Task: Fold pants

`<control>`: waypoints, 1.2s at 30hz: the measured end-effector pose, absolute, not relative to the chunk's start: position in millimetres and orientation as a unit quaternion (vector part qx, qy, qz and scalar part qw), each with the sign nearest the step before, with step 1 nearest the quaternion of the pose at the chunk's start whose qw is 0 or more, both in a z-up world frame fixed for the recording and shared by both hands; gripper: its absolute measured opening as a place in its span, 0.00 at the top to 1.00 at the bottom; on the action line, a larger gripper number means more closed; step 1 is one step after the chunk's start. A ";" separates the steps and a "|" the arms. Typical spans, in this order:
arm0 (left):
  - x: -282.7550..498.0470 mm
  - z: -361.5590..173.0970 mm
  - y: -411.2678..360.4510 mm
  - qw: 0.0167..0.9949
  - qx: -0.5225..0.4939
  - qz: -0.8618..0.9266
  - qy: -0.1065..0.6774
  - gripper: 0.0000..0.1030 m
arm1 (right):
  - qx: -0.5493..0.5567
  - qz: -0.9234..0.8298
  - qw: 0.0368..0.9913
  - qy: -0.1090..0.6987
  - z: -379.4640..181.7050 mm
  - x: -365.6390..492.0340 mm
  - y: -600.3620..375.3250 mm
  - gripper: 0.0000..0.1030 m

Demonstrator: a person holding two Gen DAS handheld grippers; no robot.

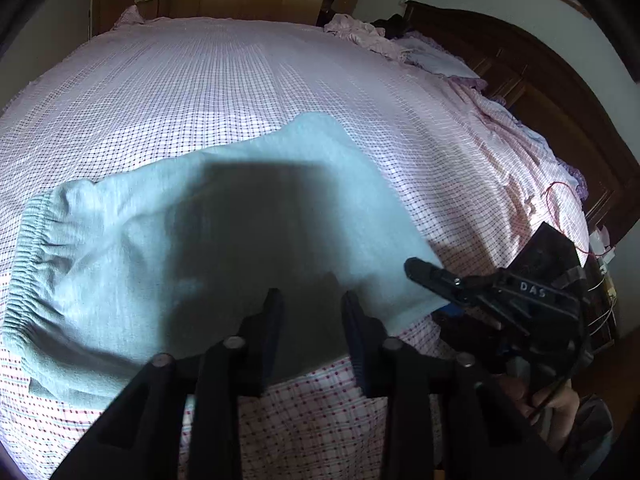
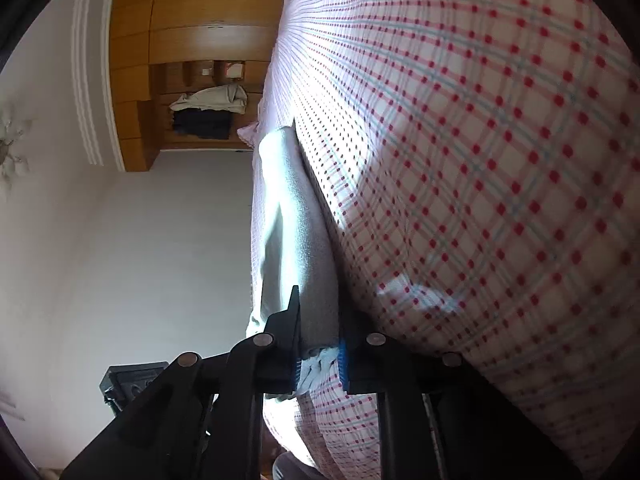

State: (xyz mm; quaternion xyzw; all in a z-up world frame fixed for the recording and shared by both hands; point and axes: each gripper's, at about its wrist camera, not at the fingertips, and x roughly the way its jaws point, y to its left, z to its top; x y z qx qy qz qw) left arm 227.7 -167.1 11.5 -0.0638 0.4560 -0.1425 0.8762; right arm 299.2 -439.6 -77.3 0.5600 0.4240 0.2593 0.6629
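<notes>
"das" is read in white on the right gripper (image 1: 430, 276) body. its jaws are closed on the near corner of the pants (image 1: 192, 248), bunched between blue pads (image 2: 344, 364). left gripper (image 1: 312, 304) is held above the pants, jaws parted, nothing gripped. pants: pale green, folded, elastic waistband at left, long axis left-right, lying on the checked bedsheet (image 1: 224, 80).

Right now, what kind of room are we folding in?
Most likely a home bedroom. The pants lie on a bed with a pink checked sheet, a dark wooden headboard stands at one end, and a wooden wardrobe lines the far wall.
</notes>
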 end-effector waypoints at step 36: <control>210.9 -18.0 -171.0 0.882 -0.080 -0.097 0.454 0.88 | 0.313 0.182 0.825 0.434 19.6 285.9 -386.3 0.97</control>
